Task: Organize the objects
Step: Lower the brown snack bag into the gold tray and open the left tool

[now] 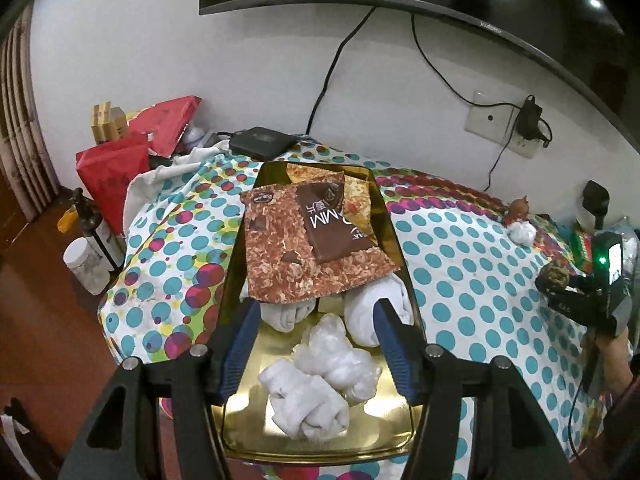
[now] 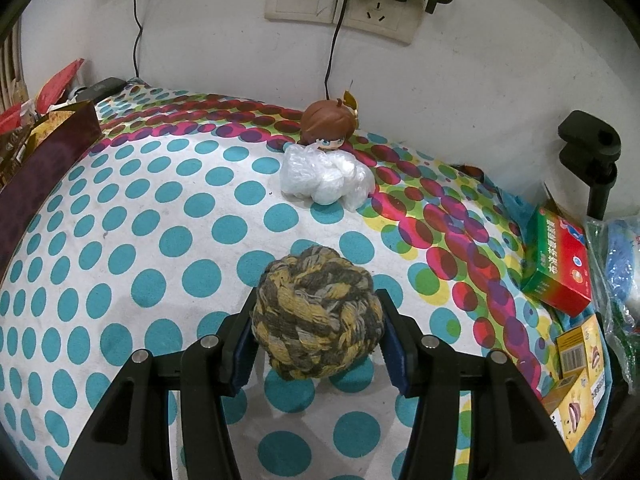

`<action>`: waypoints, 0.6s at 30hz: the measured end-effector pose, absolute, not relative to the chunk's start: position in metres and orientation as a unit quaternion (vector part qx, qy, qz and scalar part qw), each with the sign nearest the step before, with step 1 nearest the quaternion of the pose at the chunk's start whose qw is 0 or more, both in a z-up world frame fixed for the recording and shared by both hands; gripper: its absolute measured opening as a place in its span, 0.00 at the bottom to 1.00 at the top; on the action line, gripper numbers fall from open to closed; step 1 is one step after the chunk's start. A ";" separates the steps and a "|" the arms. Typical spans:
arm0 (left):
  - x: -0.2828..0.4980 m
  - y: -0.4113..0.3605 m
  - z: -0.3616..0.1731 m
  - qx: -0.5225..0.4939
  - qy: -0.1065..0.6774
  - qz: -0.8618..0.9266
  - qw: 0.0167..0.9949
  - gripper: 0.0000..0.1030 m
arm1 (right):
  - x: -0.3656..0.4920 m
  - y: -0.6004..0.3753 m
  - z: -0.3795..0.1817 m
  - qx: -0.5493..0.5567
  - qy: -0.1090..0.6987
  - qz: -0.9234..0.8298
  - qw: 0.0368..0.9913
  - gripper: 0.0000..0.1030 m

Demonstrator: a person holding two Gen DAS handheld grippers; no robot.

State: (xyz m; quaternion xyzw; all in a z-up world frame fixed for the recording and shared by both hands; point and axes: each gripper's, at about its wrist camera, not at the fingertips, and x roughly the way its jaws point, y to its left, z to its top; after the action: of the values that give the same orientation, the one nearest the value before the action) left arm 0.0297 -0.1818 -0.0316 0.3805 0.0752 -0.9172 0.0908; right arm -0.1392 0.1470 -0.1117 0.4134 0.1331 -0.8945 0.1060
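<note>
My left gripper (image 1: 316,316) is open above a gold metal tray (image 1: 236,264) on the dotted tablecloth. The tray holds brown snack packets (image 1: 304,240), rolled white socks (image 1: 304,404) and a clear plastic-wrapped white bundle (image 1: 340,356). My right gripper (image 2: 316,308) is shut on a yellow-and-grey rope ball (image 2: 316,316), held just above the cloth; it shows at the right edge of the left wrist view (image 1: 554,276). Beyond it lies a brown-haired doll (image 2: 326,128) behind a plastic-wrapped white bundle (image 2: 324,180).
Red bags (image 1: 116,176), a dark bottle (image 1: 94,224) and a jar (image 1: 86,266) stand left of the cloth. A black box (image 1: 260,142) sits behind the tray. A green-red box (image 2: 560,260) and yellow boxes (image 2: 576,352) lie at the right. Wall sockets (image 2: 340,0) with cables are behind.
</note>
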 end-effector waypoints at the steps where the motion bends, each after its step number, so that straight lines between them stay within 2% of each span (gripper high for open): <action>1: 0.029 -0.182 -0.032 0.383 0.074 -0.917 0.087 0.59 | -0.139 0.147 -0.111 0.413 0.135 -0.895 0.105 0.49; 7: 0.036 -0.194 -0.029 0.380 0.063 -0.919 0.086 0.59 | -0.140 0.149 -0.111 0.410 0.144 -0.894 0.105 0.49; 11: 0.043 -0.209 -0.031 0.377 0.084 -0.918 0.088 0.59 | -0.135 0.139 -0.106 0.414 0.131 -0.892 0.121 0.49; 18: 0.051 -0.229 -0.032 0.369 0.121 -0.917 0.087 0.59 | -0.110 0.084 -0.062 0.379 0.119 -0.894 0.207 0.49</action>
State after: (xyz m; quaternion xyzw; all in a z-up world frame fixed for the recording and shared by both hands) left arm 0.0513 -0.2288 -0.0323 0.3690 0.1208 -0.9174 0.0872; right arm -0.1104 0.0836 -0.0624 0.3795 0.1188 -0.8939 0.2068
